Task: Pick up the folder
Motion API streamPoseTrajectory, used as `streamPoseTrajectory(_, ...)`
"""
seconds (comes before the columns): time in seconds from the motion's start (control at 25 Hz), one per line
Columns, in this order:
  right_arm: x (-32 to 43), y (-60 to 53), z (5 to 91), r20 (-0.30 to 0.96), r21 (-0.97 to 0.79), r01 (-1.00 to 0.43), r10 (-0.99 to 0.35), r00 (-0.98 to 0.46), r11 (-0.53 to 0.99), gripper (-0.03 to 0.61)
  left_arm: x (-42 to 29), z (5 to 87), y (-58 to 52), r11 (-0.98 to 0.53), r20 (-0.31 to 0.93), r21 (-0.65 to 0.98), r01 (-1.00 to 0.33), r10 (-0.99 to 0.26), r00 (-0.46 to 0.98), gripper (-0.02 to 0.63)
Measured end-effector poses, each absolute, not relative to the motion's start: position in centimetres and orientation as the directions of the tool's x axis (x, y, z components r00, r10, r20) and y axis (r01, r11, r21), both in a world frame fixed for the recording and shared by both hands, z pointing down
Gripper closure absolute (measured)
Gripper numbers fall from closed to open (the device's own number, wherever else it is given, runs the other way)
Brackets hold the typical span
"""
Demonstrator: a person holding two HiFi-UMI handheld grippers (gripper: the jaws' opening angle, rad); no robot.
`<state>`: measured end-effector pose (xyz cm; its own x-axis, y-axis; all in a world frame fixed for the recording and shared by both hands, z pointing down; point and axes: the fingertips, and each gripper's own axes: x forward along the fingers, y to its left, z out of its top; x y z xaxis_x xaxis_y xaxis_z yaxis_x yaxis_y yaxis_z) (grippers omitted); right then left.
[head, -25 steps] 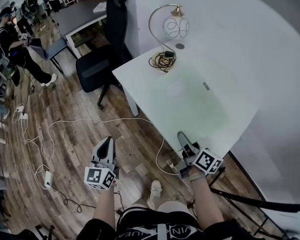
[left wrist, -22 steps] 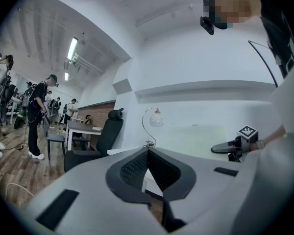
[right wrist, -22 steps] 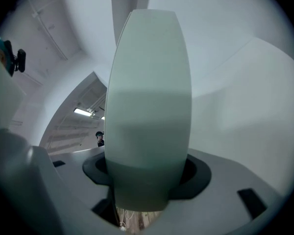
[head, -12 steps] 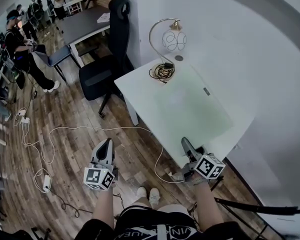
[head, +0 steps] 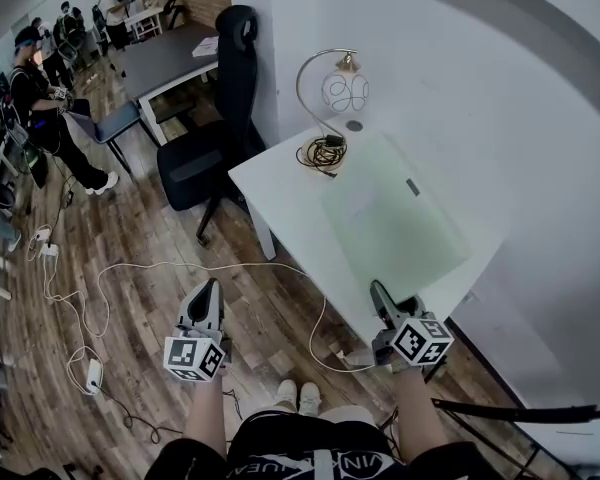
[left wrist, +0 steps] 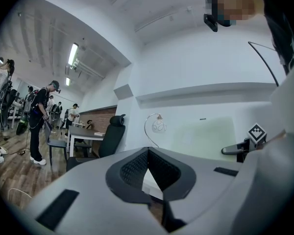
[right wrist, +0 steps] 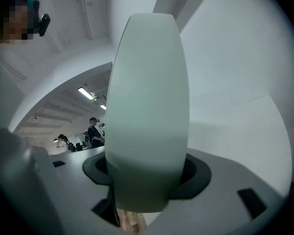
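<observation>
A pale green folder (head: 395, 223) covers the right part of the white table (head: 280, 183); its near corner reaches my right gripper (head: 382, 296) at the table's front edge. In the right gripper view the folder (right wrist: 147, 106) fills the gap between the jaws and rises out of them, with the right gripper (right wrist: 147, 182) shut on it. My left gripper (head: 208, 293) hangs over the wooden floor, left of the table, with its fingertips together and nothing in them (left wrist: 148, 153). The left gripper view also shows the folder (left wrist: 203, 136) and the right gripper (left wrist: 237, 150).
An arched lamp (head: 342, 88) and a coil of cable (head: 323, 153) stand at the table's far end. A black office chair (head: 215, 118) is left of it, and a white cable (head: 130, 268) trails over the floor. People (head: 40, 88) stand at the far left.
The right gripper has rolled and risen a little at the table's front edge, still on the folder's near corner. The left gripper has risen slightly.
</observation>
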<state>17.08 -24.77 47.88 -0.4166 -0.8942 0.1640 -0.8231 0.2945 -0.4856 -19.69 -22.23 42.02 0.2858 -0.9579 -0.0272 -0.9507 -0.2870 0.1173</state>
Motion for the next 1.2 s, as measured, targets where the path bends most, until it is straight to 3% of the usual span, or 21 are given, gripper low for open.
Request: streamPoseTrajectory(1.2, 18.7, -23.0, 43.4, 0.09, -0.327, -0.908, -0.948, -0.305, 0.262, 0.289, -22.7, 39.4, -22.0, -0.269, -0.06, 0.133, -0.954, -0.963, 0.263, 0.6)
